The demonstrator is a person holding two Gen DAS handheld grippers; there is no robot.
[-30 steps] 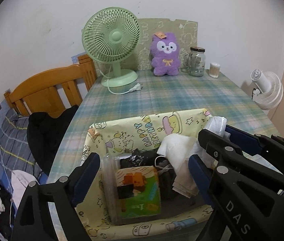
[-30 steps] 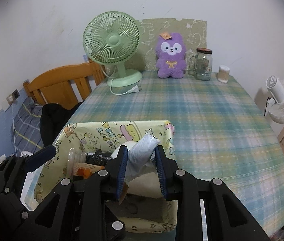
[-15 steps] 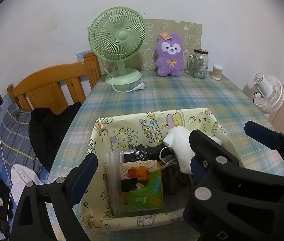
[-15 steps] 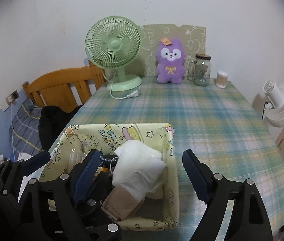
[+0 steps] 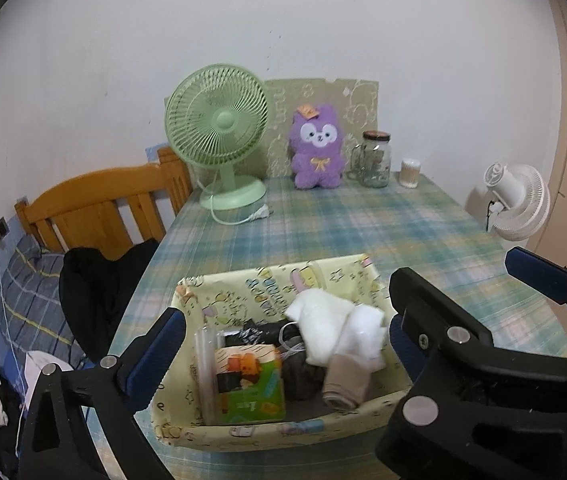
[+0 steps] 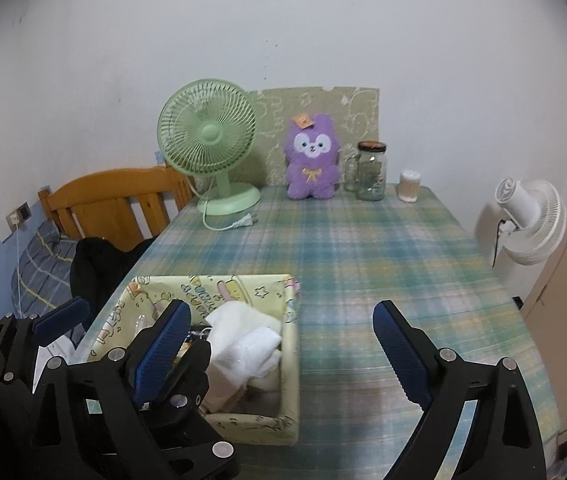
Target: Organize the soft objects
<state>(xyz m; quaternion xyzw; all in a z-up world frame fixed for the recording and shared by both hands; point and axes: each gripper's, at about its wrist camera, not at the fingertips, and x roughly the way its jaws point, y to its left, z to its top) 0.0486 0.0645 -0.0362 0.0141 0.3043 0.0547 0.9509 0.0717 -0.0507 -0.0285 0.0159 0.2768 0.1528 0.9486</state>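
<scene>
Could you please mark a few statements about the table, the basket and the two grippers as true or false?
1. The white cloth lies inside the yellow fabric basket. True.
2. The right gripper is clamped on the white cloth. False: its jaws have just been opening and stand wide, with nothing between them.
3. The purple plush toy sits in the basket. False: it stands at the far end of the table, between the green fan and the glass jar.
4. The left gripper is open. True.
5. The green fan's plug lies loose on the table. True.
</scene>
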